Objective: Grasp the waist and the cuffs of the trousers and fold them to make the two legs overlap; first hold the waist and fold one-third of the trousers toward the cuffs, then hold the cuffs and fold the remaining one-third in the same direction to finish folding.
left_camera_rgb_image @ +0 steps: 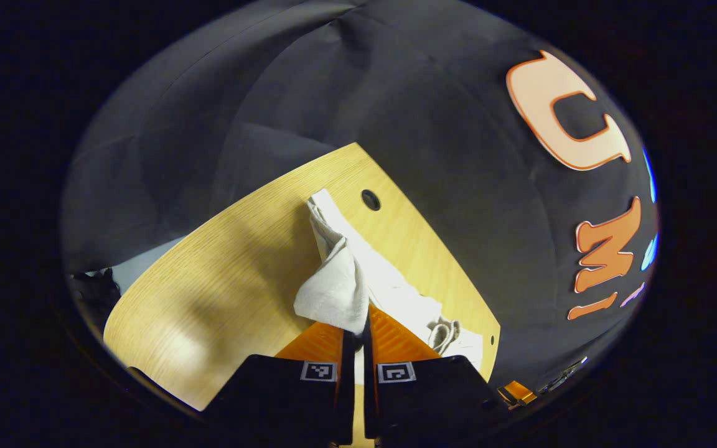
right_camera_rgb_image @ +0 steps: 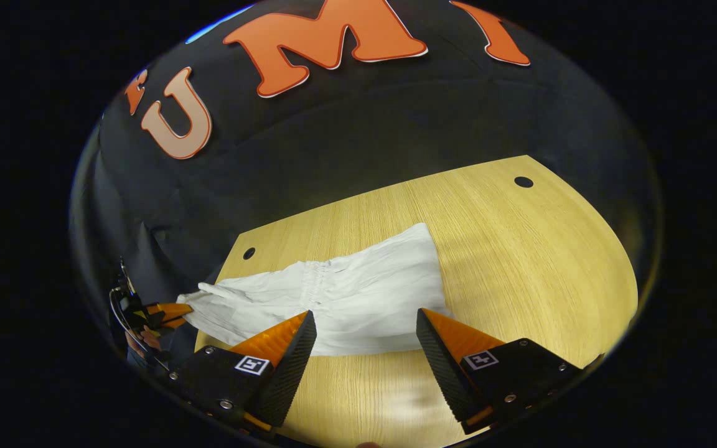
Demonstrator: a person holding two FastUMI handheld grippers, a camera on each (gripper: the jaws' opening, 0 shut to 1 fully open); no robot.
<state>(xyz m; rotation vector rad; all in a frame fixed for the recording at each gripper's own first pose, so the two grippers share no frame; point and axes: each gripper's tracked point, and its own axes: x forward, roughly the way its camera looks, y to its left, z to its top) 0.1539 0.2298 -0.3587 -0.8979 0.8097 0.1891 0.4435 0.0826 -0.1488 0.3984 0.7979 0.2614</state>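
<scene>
The white trousers (right_camera_rgb_image: 365,292) lie spread across the wooden table (right_camera_rgb_image: 520,249), with a gathered band near their middle. In the left gripper view my left gripper (left_camera_rgb_image: 358,317) is shut on a corner of the trousers (left_camera_rgb_image: 333,286), and that cloth is lifted off the table while the rest trails away from me. The right gripper view shows the same left gripper (right_camera_rgb_image: 175,314) at the far left end of the cloth, with a hand behind it. My right gripper (right_camera_rgb_image: 365,313) hovers open over the near edge of the trousers, with nothing pressed between its fingers.
Small round holes (right_camera_rgb_image: 523,182) (right_camera_rgb_image: 249,253) mark the table's far corners. Bare wood (right_camera_rgb_image: 551,298) stretches to the right of the trousers. The black booth cloth (left_camera_rgb_image: 396,93) hangs close behind the table's edge.
</scene>
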